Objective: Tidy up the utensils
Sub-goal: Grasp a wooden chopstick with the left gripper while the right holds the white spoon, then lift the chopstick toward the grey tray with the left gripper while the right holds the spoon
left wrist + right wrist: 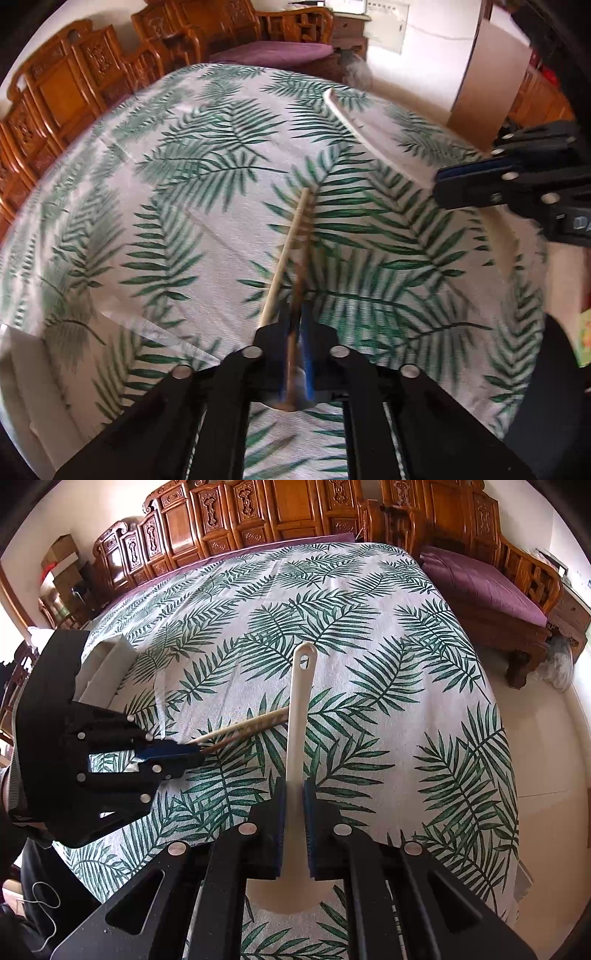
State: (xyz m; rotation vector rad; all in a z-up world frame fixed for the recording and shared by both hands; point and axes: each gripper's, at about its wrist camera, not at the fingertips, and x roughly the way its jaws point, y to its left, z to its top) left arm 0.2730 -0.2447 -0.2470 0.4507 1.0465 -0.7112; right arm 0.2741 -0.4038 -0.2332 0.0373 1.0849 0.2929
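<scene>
On the table: a cloth printed with green palm fronds covers the whole top
Left gripper: fingers clamped together on a brown chopstick, which runs forward between the blue pads; seen from the right wrist, this gripper sits low at the left, pointing across the cloth
Pale chopstick: lies just beside the brown one, outside the left finger, its far tip resting on the cloth; whether the pads catch it cannot be told
Chopstick pair, right wrist view: both sticks reach from the left gripper toward the spoon handle, their tips at or just behind it
Right gripper: fingers pressed on a white spoon, gripped low on the handle near the bowl; handle points away over the cloth, a hanging hole at its far end
Tray: a white container stands on the cloth behind the left gripper
Surroundings: carved wooden chairs and a bench with a purple cushion ring the table
</scene>
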